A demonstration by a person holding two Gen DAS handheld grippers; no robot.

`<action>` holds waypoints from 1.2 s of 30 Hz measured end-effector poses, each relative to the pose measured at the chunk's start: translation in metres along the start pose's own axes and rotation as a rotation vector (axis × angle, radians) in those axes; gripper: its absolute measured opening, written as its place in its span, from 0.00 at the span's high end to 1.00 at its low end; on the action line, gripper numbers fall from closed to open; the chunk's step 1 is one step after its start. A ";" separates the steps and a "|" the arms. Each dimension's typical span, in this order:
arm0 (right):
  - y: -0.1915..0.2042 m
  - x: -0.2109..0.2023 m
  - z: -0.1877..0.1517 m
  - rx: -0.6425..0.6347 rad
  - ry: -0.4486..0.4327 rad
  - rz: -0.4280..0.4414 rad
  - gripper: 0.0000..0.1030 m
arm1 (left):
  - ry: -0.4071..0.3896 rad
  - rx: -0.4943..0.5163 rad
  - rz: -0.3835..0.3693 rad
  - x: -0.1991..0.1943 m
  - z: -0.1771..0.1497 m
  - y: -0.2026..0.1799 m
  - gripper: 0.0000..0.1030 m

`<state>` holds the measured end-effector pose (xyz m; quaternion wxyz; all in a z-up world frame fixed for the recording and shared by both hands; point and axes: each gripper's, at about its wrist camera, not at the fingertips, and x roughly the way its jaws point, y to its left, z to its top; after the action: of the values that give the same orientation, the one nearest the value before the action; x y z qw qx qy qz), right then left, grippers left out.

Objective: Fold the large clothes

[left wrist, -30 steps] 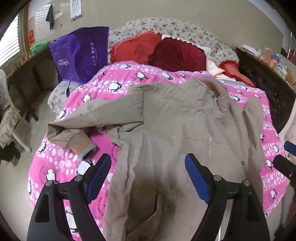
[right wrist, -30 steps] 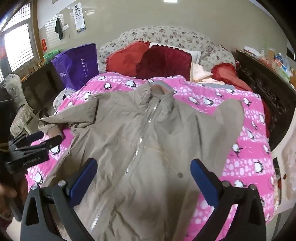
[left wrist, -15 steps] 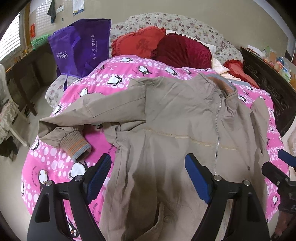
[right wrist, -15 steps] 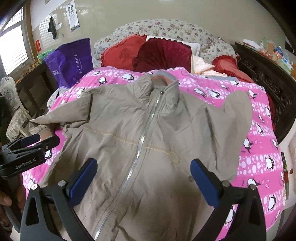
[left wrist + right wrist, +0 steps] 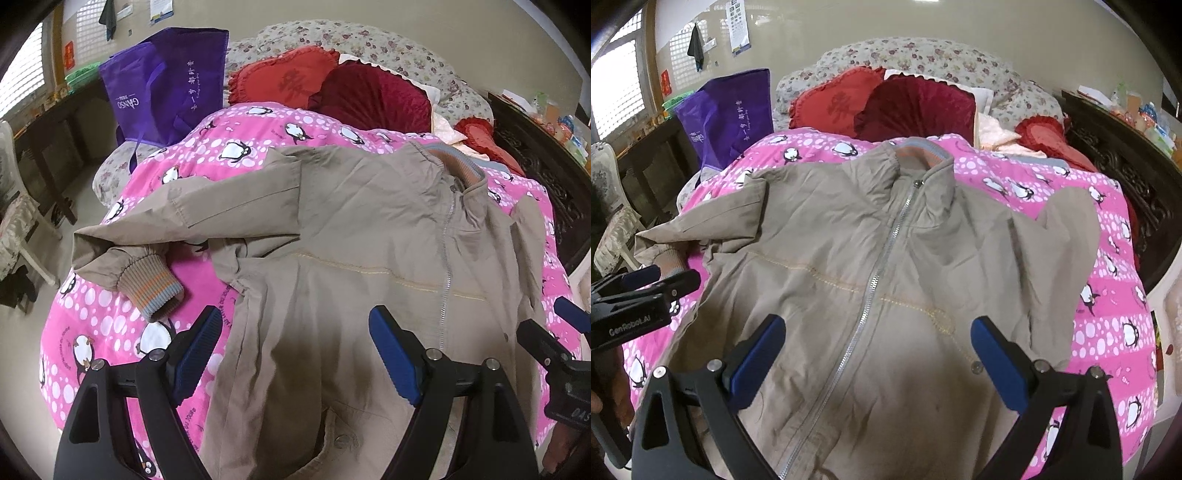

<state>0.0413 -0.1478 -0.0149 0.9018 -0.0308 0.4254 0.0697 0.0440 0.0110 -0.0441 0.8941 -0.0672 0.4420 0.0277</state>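
Observation:
A large khaki zip-up jacket [image 5: 351, 251] [image 5: 871, 266] lies front-up and spread on a pink penguin-print bedcover [image 5: 110, 325] [image 5: 1108, 314]. Its left sleeve bends back on itself, and the striped knit cuff [image 5: 151, 284] rests on the cover. The right sleeve [image 5: 1067, 236] is folded in over the body. My left gripper [image 5: 295, 350] hovers open over the lower left of the jacket, nothing between its blue pads. My right gripper [image 5: 879, 354] hovers open above the lower front near the zip. Each gripper shows at the edge of the other's view.
Red cushions [image 5: 886, 107] and a floral headboard [image 5: 923, 55] stand at the far end of the bed. A purple bag [image 5: 170, 88] leans at the far left corner. Dark wooden furniture [image 5: 1126, 166] runs along the right side; a chair [image 5: 14, 221] stands on the floor left.
Both grippers have moved forward and lower toward the jacket, which now fills more of each view. Both stayed open. The jacket has not moved.

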 end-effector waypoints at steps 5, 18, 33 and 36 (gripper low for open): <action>-0.003 0.005 -0.001 0.020 0.010 -0.018 0.01 | 0.005 -0.001 0.003 0.002 -0.001 -0.001 0.30; -0.011 0.006 -0.002 0.079 0.018 -0.046 0.01 | -0.021 -0.015 0.005 -0.001 -0.001 0.002 0.30; -0.002 0.005 0.002 0.080 0.028 -0.049 0.01 | -0.004 -0.056 0.014 -0.004 -0.001 0.022 0.30; 0.001 0.007 0.003 0.076 0.035 -0.045 0.01 | 0.005 -0.073 0.018 -0.002 -0.001 0.027 0.30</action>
<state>0.0480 -0.1455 -0.0189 0.8961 -0.0073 0.4425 0.0326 0.0391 0.0379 -0.0461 0.8896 -0.0959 0.4435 0.0515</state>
